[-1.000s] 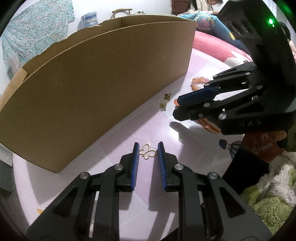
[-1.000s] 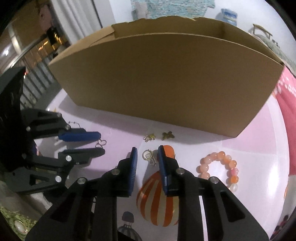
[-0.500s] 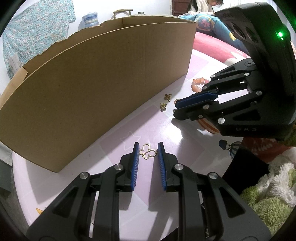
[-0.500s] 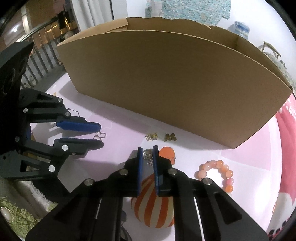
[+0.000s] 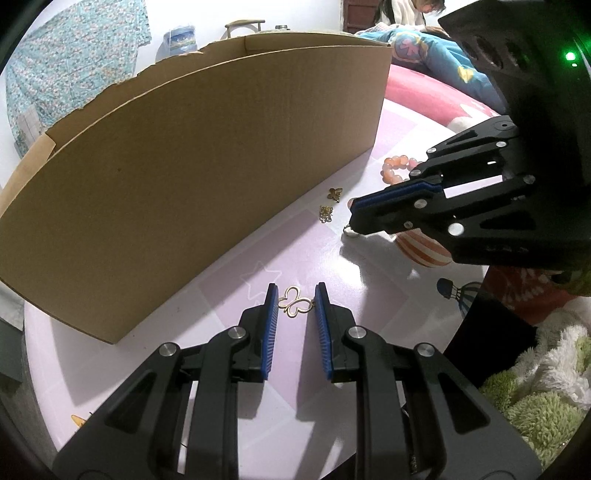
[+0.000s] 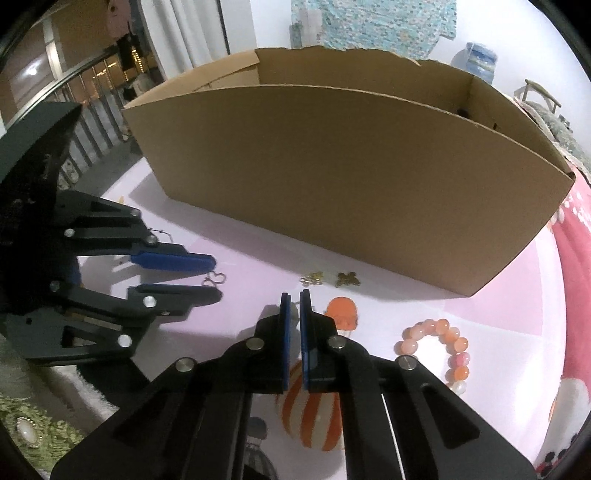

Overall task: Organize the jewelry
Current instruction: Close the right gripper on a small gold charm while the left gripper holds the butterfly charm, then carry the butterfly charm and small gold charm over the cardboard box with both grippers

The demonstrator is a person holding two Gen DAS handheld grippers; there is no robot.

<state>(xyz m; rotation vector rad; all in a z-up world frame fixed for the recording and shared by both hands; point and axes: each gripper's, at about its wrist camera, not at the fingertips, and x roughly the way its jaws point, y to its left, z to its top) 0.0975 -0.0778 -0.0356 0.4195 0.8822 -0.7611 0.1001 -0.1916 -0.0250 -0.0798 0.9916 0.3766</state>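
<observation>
A gold butterfly pendant (image 5: 295,305) lies on the pink table cover (image 5: 229,280), and my left gripper (image 5: 295,291) is shut on it, its blue pads touching both wings. In the right wrist view that left gripper (image 6: 216,277) holds the butterfly pendant (image 6: 215,278) at its tips. My right gripper (image 6: 294,295) is shut on a small silver ring charm (image 6: 294,312), mostly hidden between the pads. From the left, the right gripper (image 5: 352,216) shows a bit of the ring charm (image 5: 349,230) under its tips. The tall cardboard box (image 6: 351,177) stands just behind.
Two small gold charms (image 6: 312,277) (image 6: 348,278) lie by the box wall. A peach bead bracelet (image 6: 443,343) rests to the right. A thin chain (image 6: 160,232) lies behind the left gripper. Green fluffy fabric (image 5: 535,406) borders the table. A person (image 5: 406,11) sits far back.
The right gripper's jaws came together on the silver ring charm and rolled slightly. The left gripper and butterfly pendant stayed put.
</observation>
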